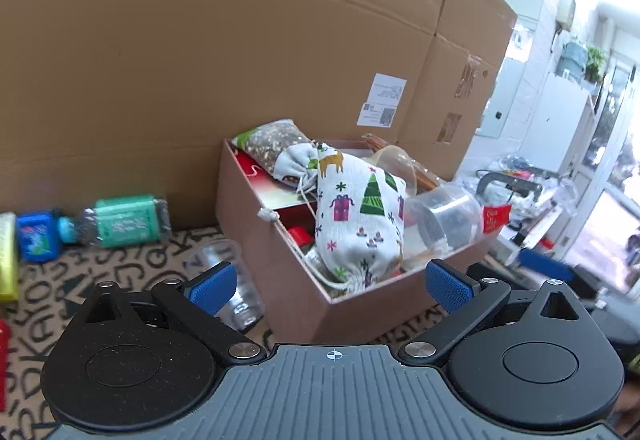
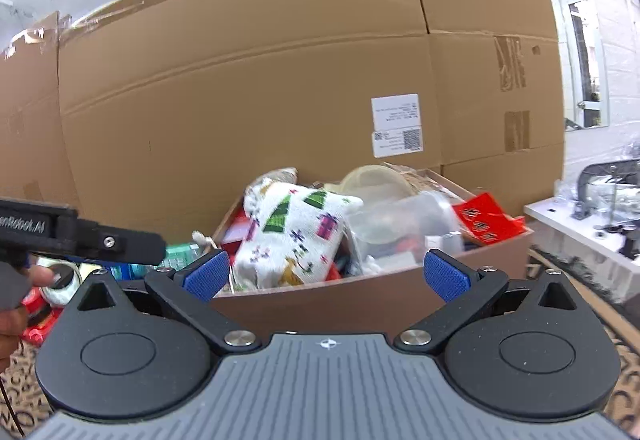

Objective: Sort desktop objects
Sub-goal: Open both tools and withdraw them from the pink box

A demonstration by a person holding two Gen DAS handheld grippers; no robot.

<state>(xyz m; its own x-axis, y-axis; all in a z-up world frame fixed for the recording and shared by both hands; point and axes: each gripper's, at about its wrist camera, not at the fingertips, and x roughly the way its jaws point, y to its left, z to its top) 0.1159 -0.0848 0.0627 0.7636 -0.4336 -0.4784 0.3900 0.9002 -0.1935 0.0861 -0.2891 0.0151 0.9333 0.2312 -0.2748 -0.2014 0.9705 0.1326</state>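
A cluttered workshop or storeroom: tall cardboard cartons (image 2: 280,80) carrying a shipping label (image 2: 396,124) wall the worktop (image 1: 100,280), and a white bench (image 2: 580,228) alongside carries metal clamps (image 1: 508,182).

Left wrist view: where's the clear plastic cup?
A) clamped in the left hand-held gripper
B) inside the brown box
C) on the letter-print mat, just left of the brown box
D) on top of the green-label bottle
C: the clear plastic cup stands on the letter-print mat beside the brown box; the left hand-held gripper is open and empty.
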